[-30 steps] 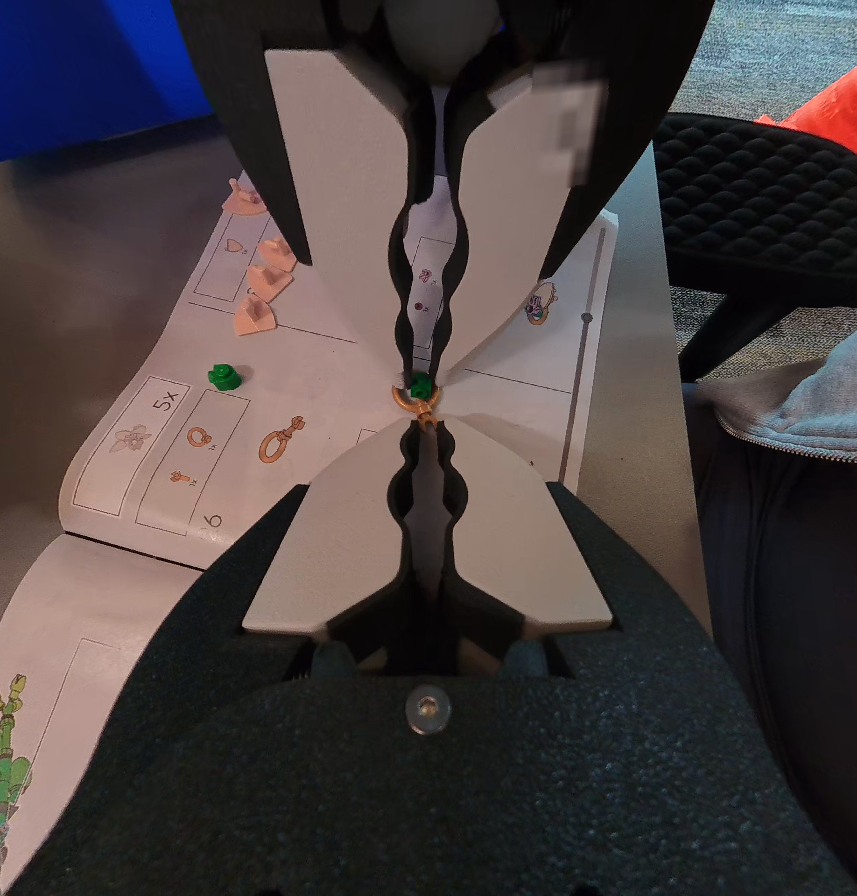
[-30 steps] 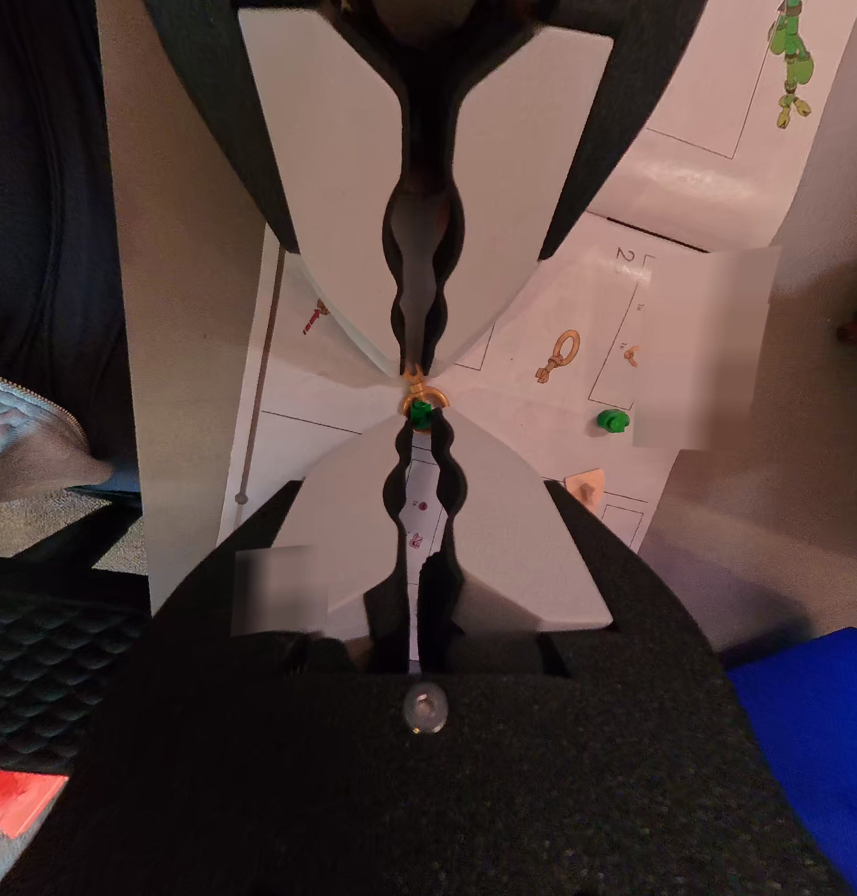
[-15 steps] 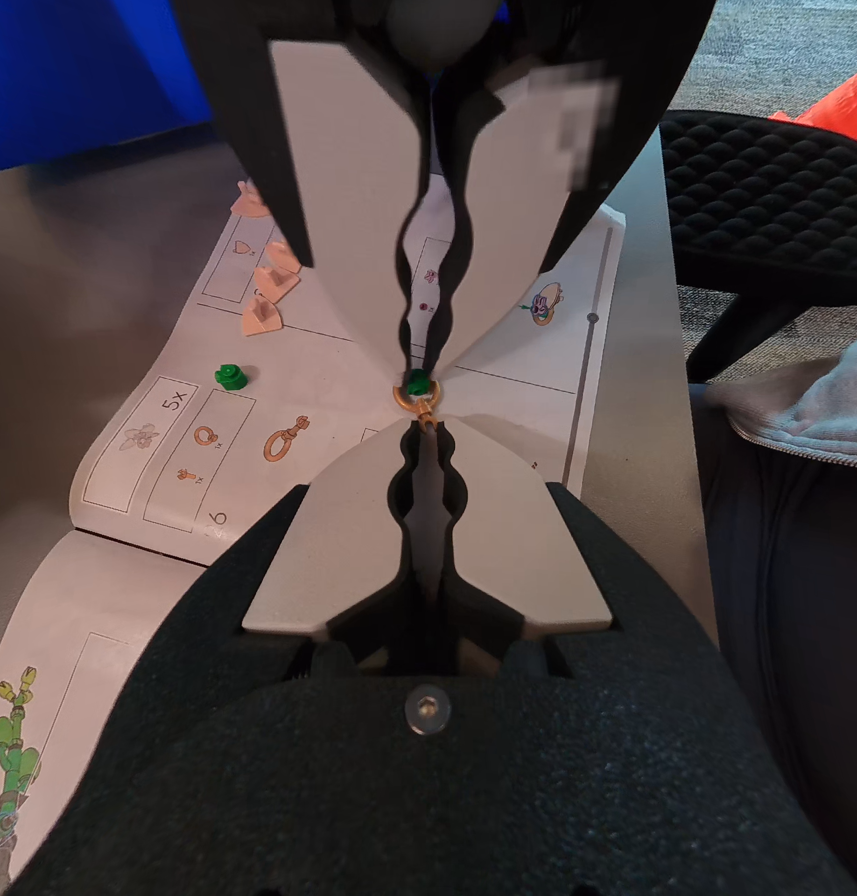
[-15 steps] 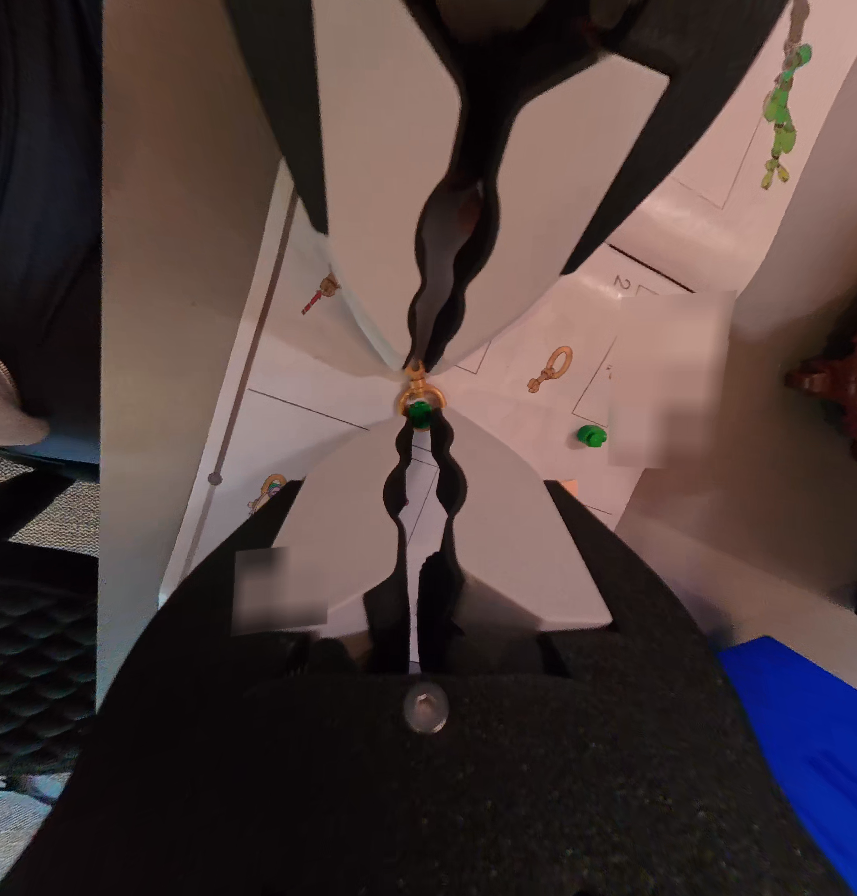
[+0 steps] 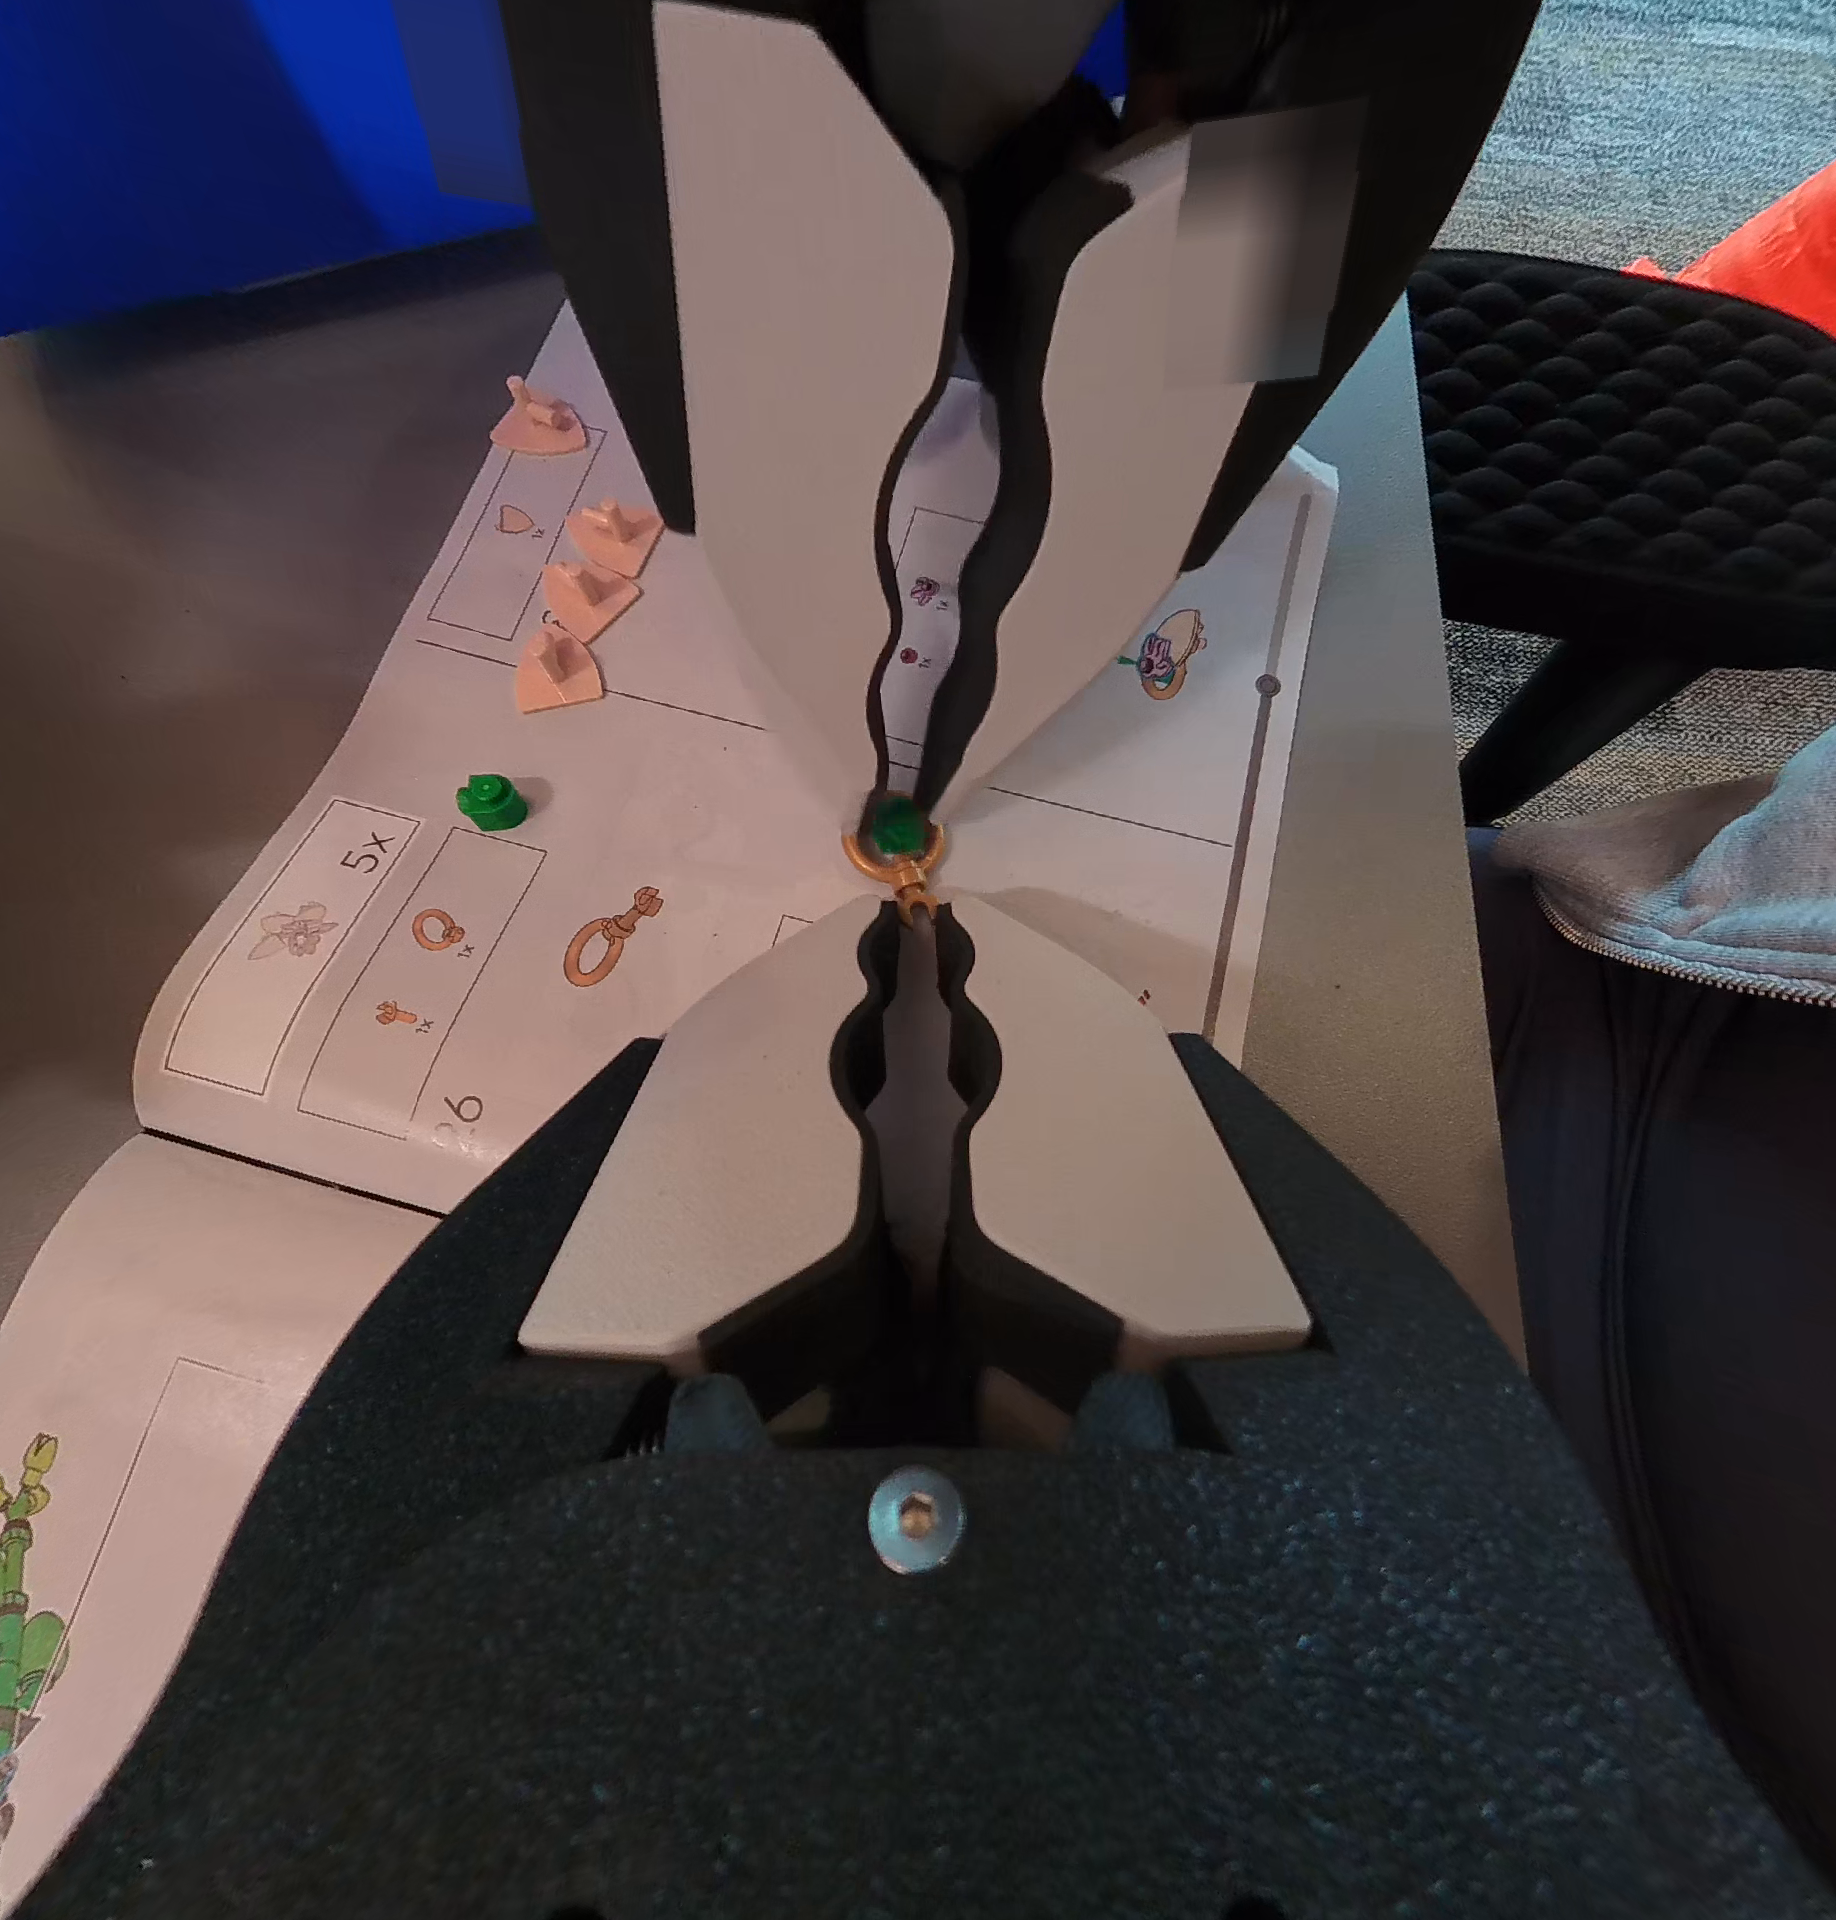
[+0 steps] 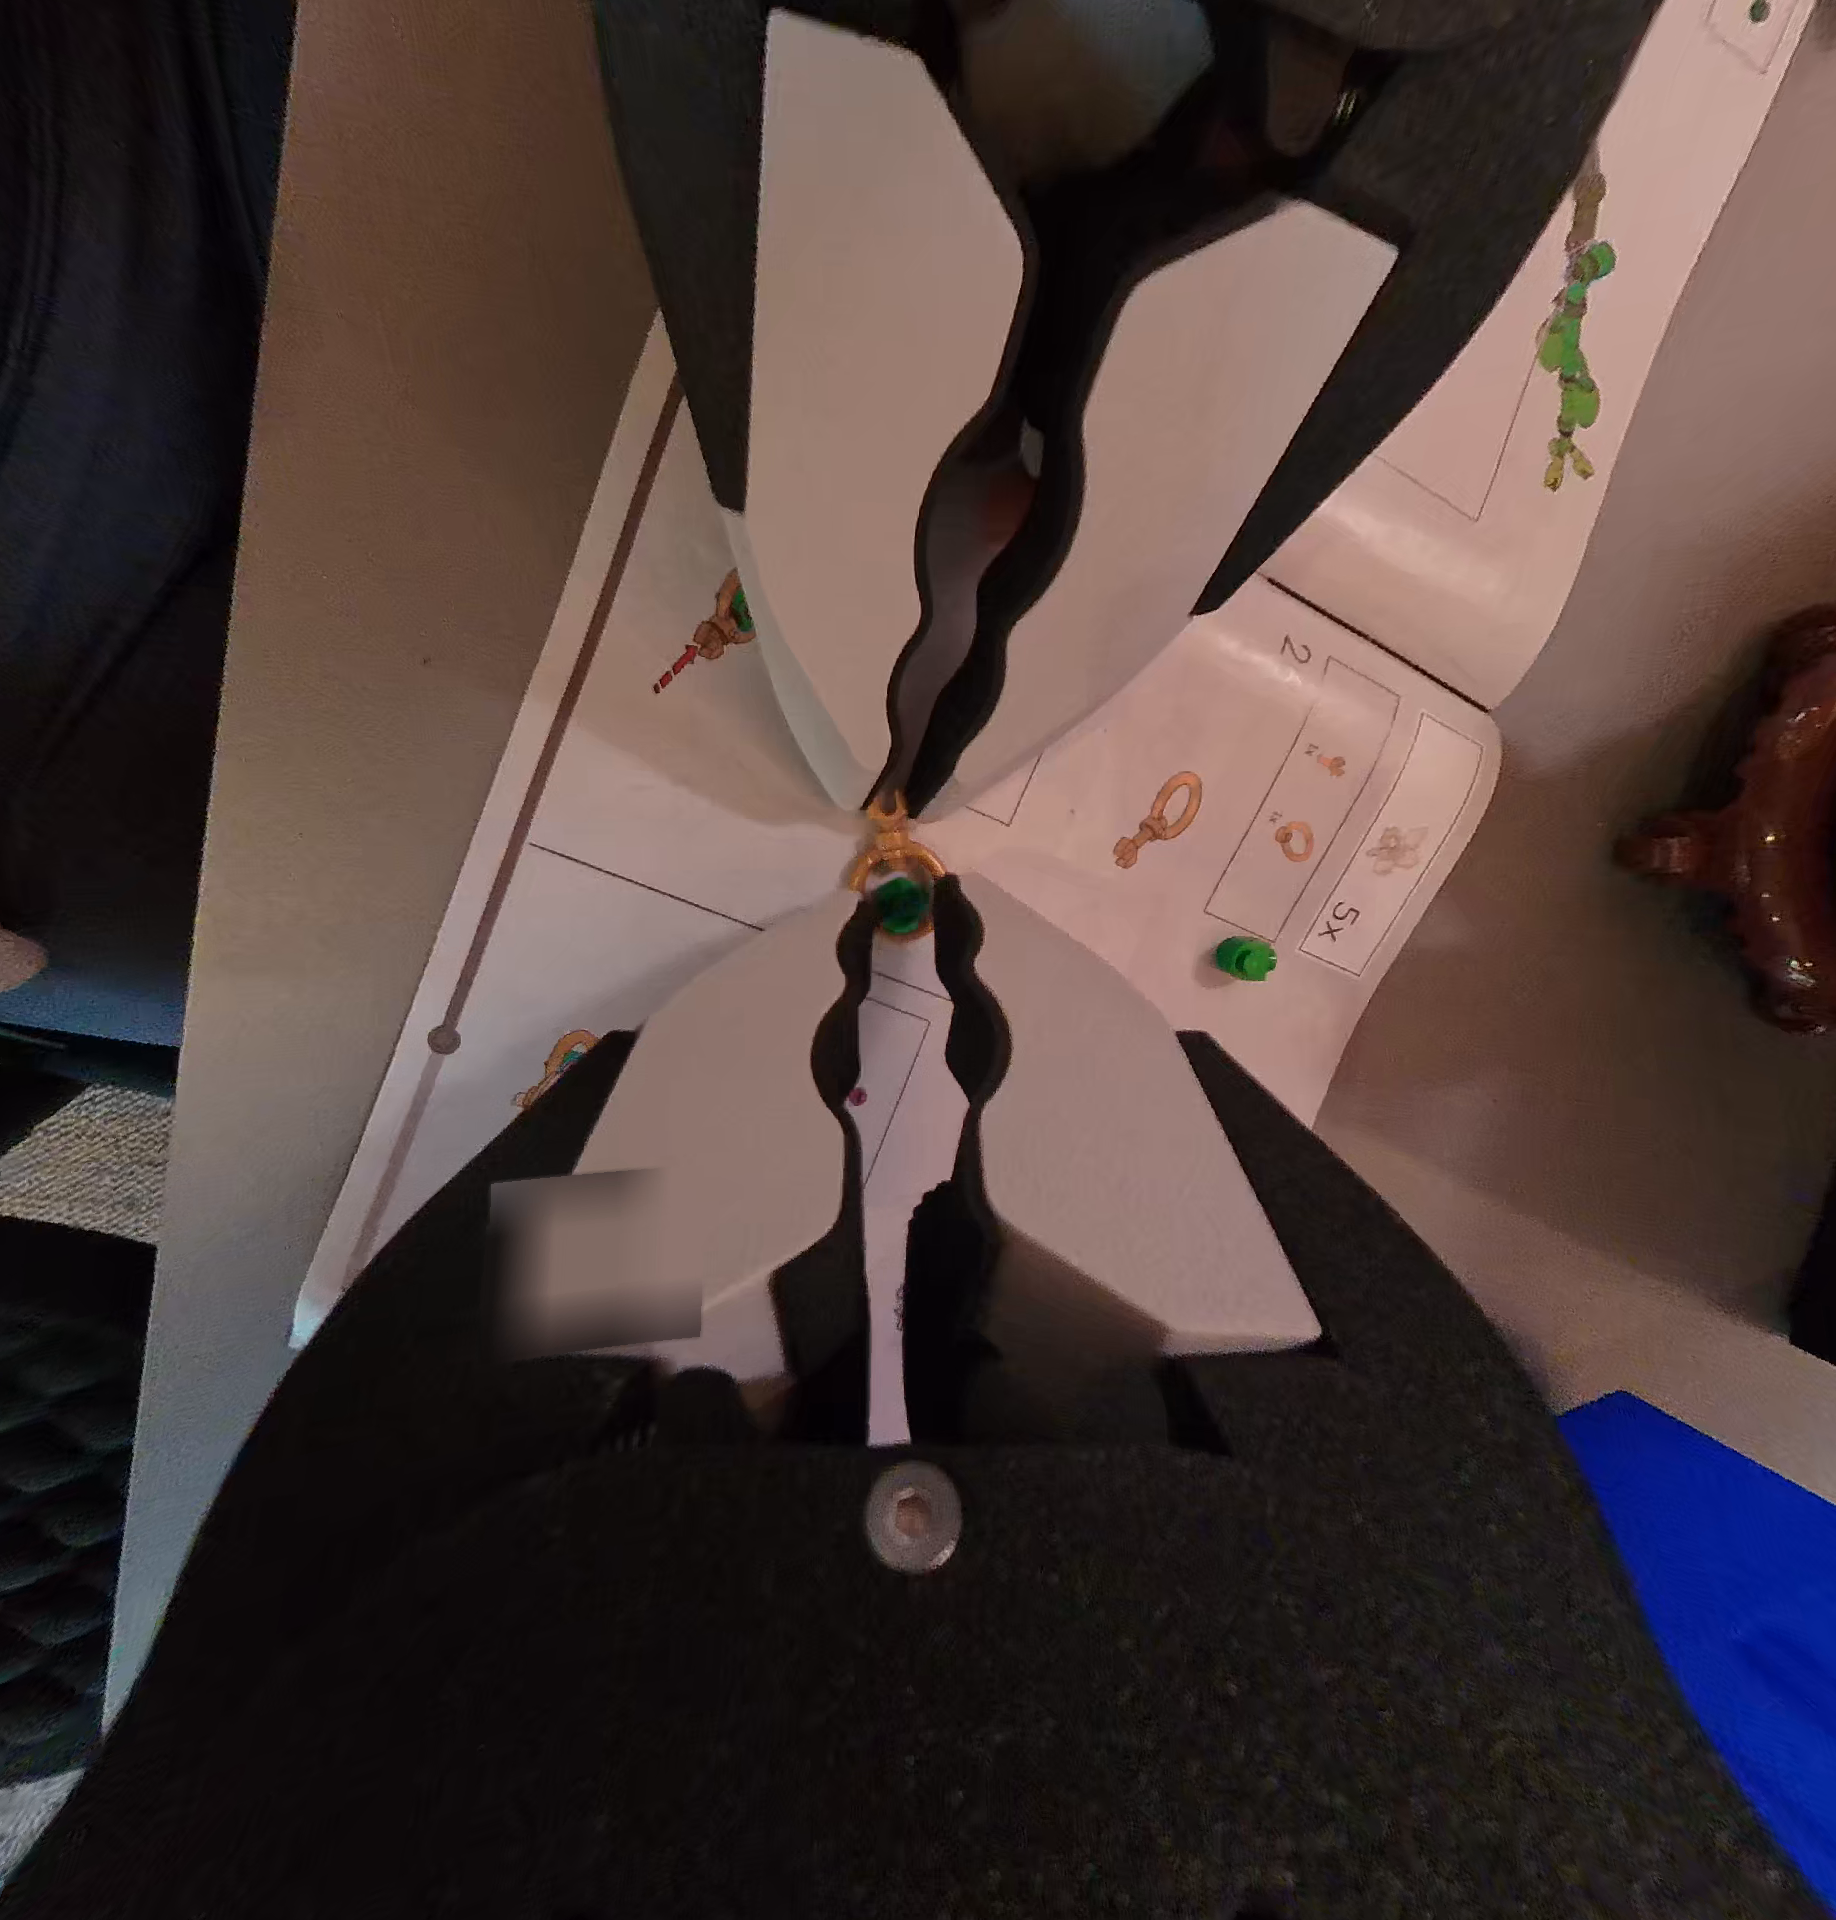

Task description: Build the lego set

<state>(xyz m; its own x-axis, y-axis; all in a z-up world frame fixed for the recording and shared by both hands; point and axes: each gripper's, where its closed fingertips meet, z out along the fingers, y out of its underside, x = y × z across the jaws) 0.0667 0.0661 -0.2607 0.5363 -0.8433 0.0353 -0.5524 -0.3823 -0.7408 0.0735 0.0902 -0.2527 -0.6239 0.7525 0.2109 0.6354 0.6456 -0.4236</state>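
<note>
My left gripper (image 5: 909, 916) is shut on the stem of a small gold ring piece (image 5: 893, 854) and holds it above the open instruction booklet (image 5: 685, 821). My right gripper (image 6: 898, 896) comes in from the opposite side, tip to tip, shut on a tiny green stud (image 6: 899, 906) that sits in the ring's opening (image 6: 893, 860). In the left wrist view the right gripper (image 5: 898, 802) reaches down from the top with the green stud (image 5: 896, 821). In the right wrist view the left gripper (image 6: 893, 805) reaches down from the top.
A loose green stud (image 5: 493, 802) lies on the booklet, also in the right wrist view (image 6: 1244, 958). Several peach petal pieces (image 5: 561, 675) lie beyond it. A brown built part (image 6: 1787, 862) stands right of the booklet. A black mesh chair (image 5: 1620, 436) is past the table's edge.
Both grippers stay tip to tip on the ring and stud. The right wrist view has swung, so the left gripper looks tilted and the brown part has come into view at the right.
</note>
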